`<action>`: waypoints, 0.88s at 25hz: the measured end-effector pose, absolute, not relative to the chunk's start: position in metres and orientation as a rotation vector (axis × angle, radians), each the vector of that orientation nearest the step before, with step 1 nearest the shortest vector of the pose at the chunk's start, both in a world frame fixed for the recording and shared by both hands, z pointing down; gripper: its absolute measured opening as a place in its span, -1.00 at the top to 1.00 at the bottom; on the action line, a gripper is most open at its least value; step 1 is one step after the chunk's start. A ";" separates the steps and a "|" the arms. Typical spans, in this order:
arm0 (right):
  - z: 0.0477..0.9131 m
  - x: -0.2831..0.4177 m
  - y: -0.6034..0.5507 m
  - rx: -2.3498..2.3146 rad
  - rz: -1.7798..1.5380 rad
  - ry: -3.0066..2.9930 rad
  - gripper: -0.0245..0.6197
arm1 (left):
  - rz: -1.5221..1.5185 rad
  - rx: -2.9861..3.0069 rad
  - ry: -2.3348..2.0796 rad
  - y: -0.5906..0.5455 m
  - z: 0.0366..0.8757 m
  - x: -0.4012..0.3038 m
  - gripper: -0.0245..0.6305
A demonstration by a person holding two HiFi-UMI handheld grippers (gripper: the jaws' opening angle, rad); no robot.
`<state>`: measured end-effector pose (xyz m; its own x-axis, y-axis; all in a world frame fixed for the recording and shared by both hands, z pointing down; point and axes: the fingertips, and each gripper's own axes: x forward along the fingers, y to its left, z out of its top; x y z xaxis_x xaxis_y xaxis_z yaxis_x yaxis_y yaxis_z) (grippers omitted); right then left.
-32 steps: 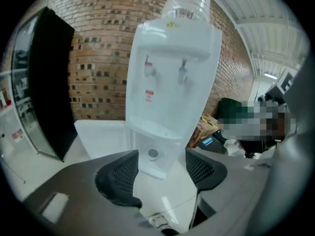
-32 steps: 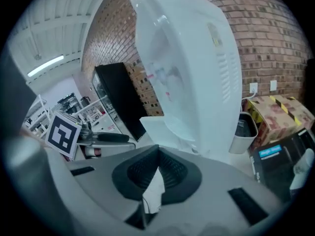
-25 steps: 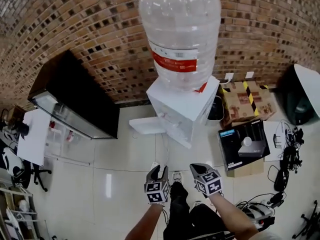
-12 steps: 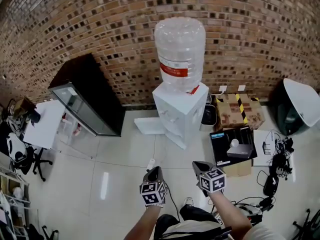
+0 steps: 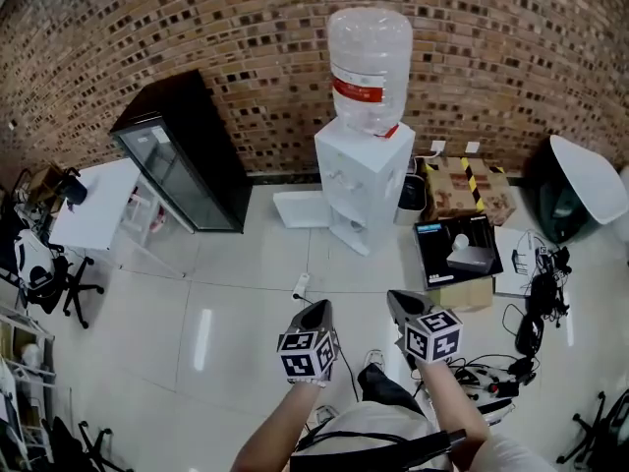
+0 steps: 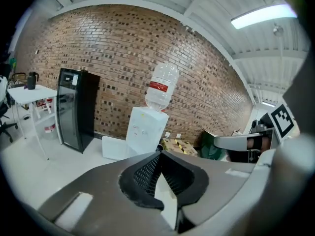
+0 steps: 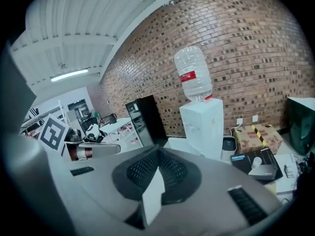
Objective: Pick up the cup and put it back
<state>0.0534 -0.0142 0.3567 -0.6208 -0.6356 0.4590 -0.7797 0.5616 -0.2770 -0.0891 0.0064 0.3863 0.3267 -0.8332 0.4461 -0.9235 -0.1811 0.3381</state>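
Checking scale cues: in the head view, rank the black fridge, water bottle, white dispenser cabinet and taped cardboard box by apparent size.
Largest: black fridge.
Next: white dispenser cabinet and water bottle, too alike to rank.
Smallest: taped cardboard box.

Bottle [image 5: 370, 67] on dispenser [image 5: 362, 180], against wall [image 5: 246, 57]; cabinet [image 5: 182, 160] left, cardboard box [image 5: 470, 190] right.

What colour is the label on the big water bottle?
Red; the label shows best in the head view.
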 end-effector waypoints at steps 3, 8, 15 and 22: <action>0.345 0.043 0.020 1.187 0.652 -2.498 0.89 | 0.231 2.084 -1.499 0.035 0.377 -0.095 0.92; 0.341 0.029 0.071 1.228 0.652 -2.500 0.89 | 0.225 2.129 -1.468 0.079 0.366 -0.099 0.92; 0.339 0.027 0.110 1.305 0.647 -2.481 0.89 | 0.217 2.152 -1.419 0.113 0.364 -0.097 0.92; 0.331 0.028 0.111 1.327 0.611 -2.491 0.89 | 0.184 2.156 -1.430 0.119 0.358 -0.099 0.92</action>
<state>0.0280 0.1105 0.3305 -0.5528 -0.7268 0.4077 -0.8330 0.4965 -0.2442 -0.0994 0.1194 0.3575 0.4274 -0.8125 0.3965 -0.8864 -0.2902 0.3607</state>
